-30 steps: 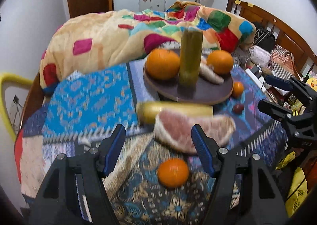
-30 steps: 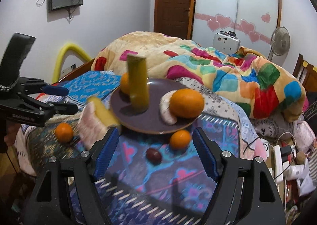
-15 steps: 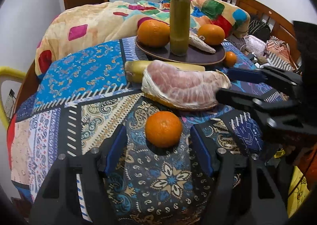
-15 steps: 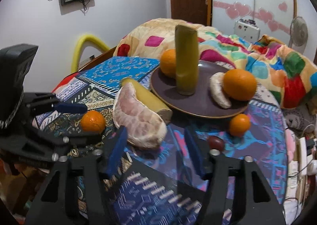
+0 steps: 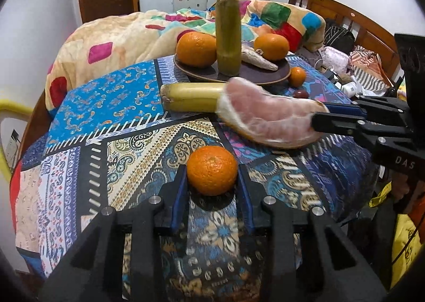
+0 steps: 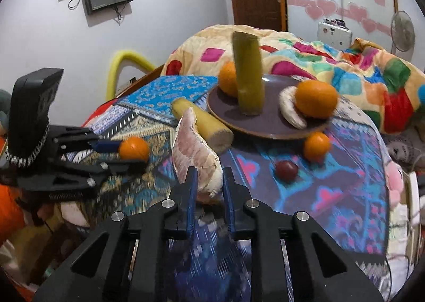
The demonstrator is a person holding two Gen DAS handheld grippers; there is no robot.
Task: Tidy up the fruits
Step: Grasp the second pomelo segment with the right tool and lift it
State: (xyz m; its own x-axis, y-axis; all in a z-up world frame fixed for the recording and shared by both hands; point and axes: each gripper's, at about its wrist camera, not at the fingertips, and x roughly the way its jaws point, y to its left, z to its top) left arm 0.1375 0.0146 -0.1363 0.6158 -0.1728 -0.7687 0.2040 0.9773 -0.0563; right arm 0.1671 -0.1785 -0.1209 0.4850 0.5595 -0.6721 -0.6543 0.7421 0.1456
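Note:
My left gripper is shut on a small orange resting on the patterned tablecloth; it also shows in the right wrist view. My right gripper is shut on the near end of a peeled pomelo wedge, seen from the side in the left wrist view. Behind the wedge lies a yellow sugarcane piece. A dark plate holds two oranges, a pale segment and an upright green sugarcane piece.
A small orange and a dark red fruit lie on the cloth in front of the plate. A colourful quilt is heaped behind the table. The wooden bed frame and clutter are to the right.
Both grippers moved forward and closed: the left onto the small orange, the right onto the pomelo wedge's end.

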